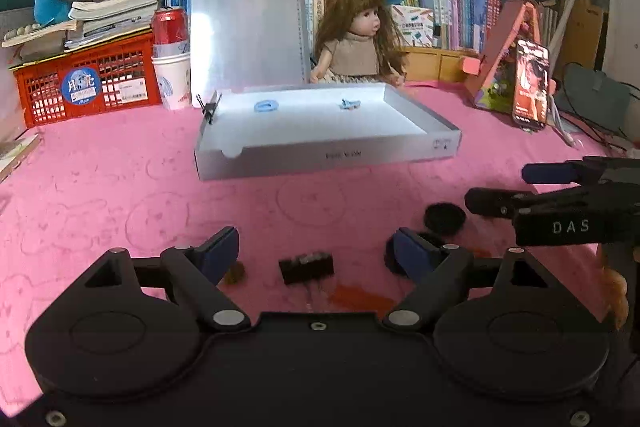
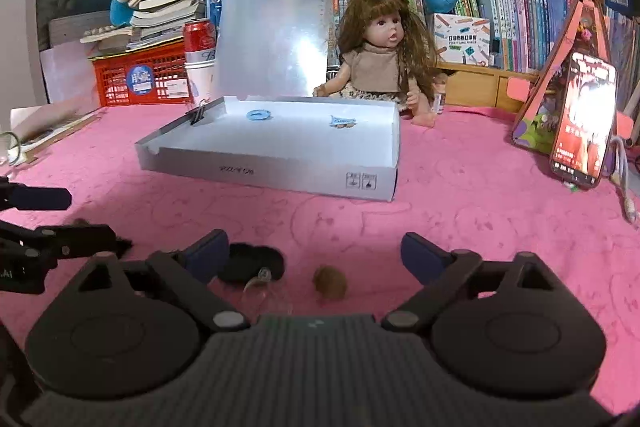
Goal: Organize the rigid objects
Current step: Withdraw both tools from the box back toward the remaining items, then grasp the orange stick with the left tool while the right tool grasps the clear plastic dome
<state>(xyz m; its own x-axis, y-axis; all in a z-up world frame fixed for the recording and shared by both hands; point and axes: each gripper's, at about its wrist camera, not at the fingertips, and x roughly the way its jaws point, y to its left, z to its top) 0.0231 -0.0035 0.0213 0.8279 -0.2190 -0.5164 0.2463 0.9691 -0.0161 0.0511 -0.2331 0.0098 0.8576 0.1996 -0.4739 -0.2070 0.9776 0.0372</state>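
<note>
My left gripper (image 1: pixel 314 251) is open and low over the pink cloth. A black binder clip (image 1: pixel 306 268) lies between its fingers, with a small brown ball (image 1: pixel 236 273) by the left finger. A black round lid (image 1: pixel 445 219) lies to the right. My right gripper (image 2: pixel 314 251) is open; a brown ball (image 2: pixel 330 282) and a clear plastic piece (image 2: pixel 260 287) lie between its fingers, and a black round lid (image 2: pixel 256 263) lies by the left finger. The white open box (image 1: pixel 328 157) holds two small blue items (image 1: pixel 267 105) and shows in the right wrist view (image 2: pixel 272 175).
A doll (image 1: pixel 360 39) sits behind the box. A red crate (image 1: pixel 88 83), a cup with a red can (image 1: pixel 171 67), a phone on a stand (image 1: pixel 530 83), books and plush toys line the back. An orange-red stain or item (image 1: pixel 360 297) lies near the clip.
</note>
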